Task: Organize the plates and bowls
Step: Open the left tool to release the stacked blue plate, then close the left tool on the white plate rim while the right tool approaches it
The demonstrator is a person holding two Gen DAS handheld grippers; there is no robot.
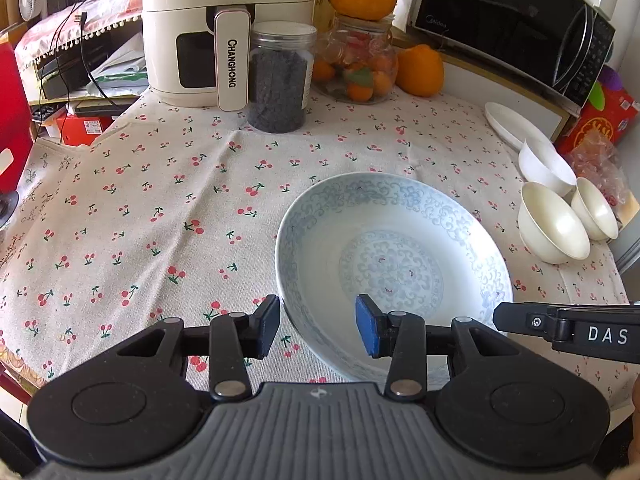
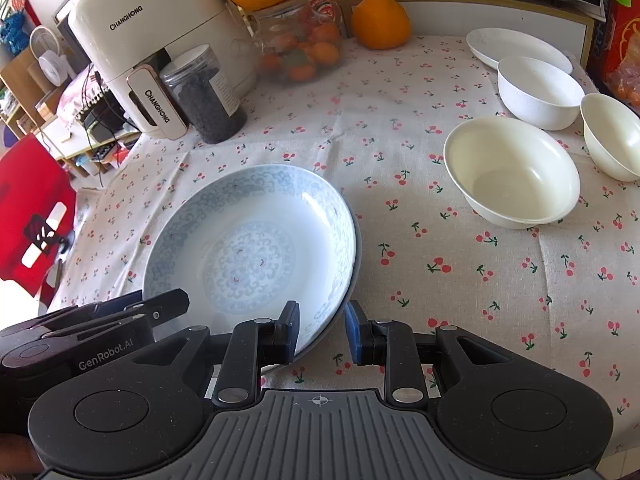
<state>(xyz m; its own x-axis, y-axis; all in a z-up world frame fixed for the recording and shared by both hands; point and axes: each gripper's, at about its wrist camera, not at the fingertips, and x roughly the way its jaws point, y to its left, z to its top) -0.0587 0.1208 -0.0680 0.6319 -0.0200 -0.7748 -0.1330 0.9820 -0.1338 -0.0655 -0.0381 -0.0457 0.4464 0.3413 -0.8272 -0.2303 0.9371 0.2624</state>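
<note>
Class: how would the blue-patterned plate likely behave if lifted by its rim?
The blue-patterned plate looks like glazed ceramic, so probably rigid, breakable and slick against pads. It is broad and shallow, so held at one edge it would likely tilt downward.

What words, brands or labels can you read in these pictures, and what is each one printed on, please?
"CHANGHONG": air fryer, on its handle and its top.
"Midea": microwave.
"DAS": right gripper, on its side.
"GenRobot.AI": left gripper, on its side.
Jar label, red box print, microwave panel: too small or blurred to read.
</note>
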